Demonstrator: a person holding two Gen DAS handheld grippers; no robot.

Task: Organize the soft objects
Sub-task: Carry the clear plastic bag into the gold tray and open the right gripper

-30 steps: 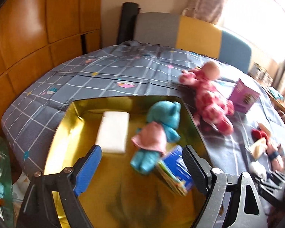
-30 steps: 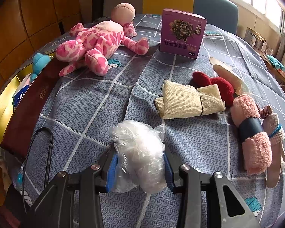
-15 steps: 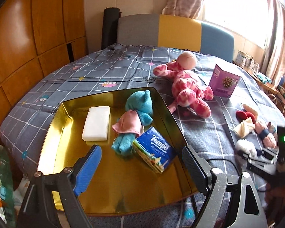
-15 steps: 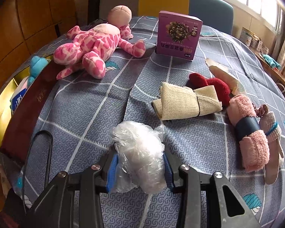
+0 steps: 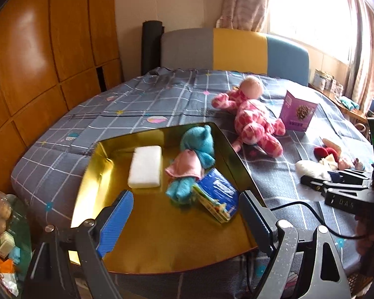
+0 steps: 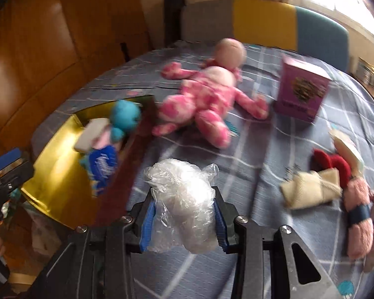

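Note:
A gold tray lies on the bed's near left. In it are a white sponge, a blue plush in a pink dress and a blue tissue pack. My left gripper hangs open and empty over the tray's near part. In the right wrist view my right gripper is shut on a crumpled clear plastic bag, lifted above the quilt just right of the tray. The left wrist view shows that gripper with the bag at the right.
A pink spotted doll and a purple box lie beyond the tray. A beige rolled cloth, a red soft item and a pink towel roll sit at the right. A wooden wardrobe stands left.
My right gripper rose with the plastic bag and swung left toward the tray. My left gripper drew back from the tray, so more of the bed shows.

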